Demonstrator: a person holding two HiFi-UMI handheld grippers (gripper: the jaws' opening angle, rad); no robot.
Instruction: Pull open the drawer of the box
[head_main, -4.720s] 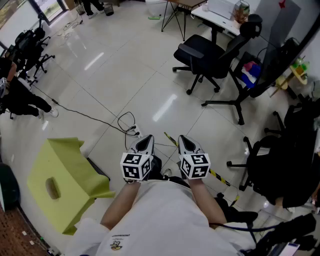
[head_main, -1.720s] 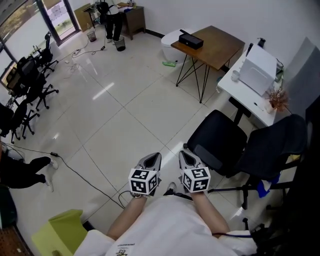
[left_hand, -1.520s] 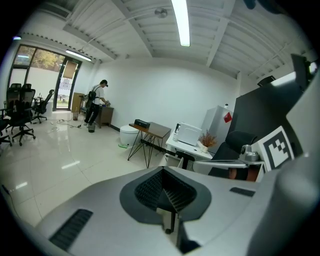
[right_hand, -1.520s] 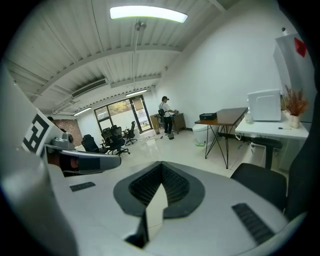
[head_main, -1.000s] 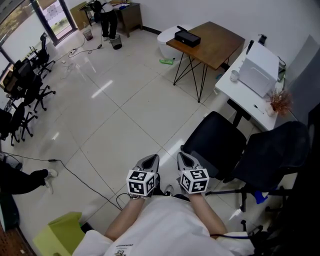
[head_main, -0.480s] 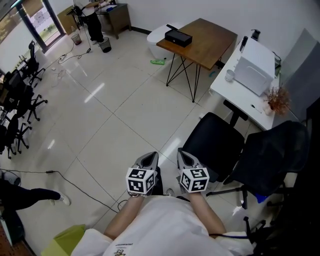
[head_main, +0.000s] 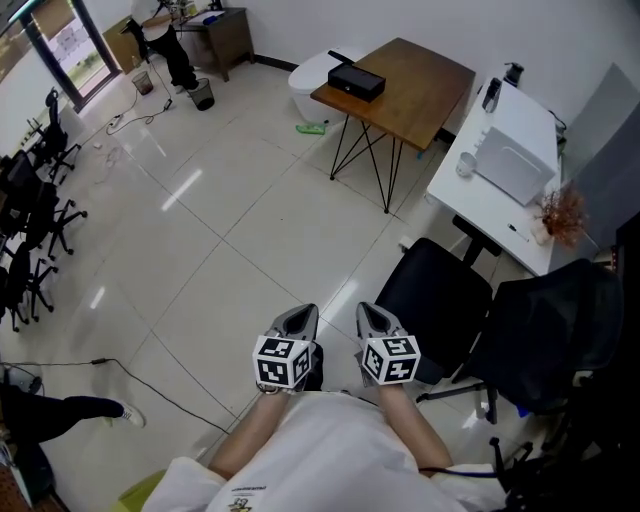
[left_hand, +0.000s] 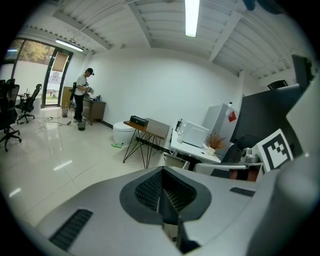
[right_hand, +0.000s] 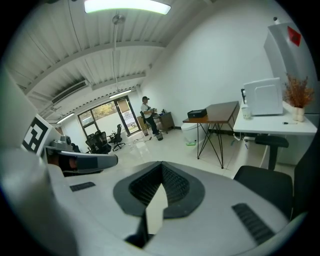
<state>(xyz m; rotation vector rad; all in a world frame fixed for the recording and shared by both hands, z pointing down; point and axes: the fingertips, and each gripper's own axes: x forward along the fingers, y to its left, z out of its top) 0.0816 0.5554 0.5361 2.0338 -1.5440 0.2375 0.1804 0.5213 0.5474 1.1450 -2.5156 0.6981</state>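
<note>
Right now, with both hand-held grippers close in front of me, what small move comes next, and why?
Probably a step toward the wooden table, skirting the black office chair. The left hand-held gripper and right hand-held gripper are shut and empty over the floor, while the black box sits far off on that table; no drawer is within reach.

The pale tiled floor (head_main: 230, 230) bears a wooden table (head_main: 425, 82) at one o'clock. A black box (head_main: 357, 80) lies on it.

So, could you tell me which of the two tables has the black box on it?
The brown wooden table on black legs holds the black box; the white desk beside it carries a white machine.
</note>
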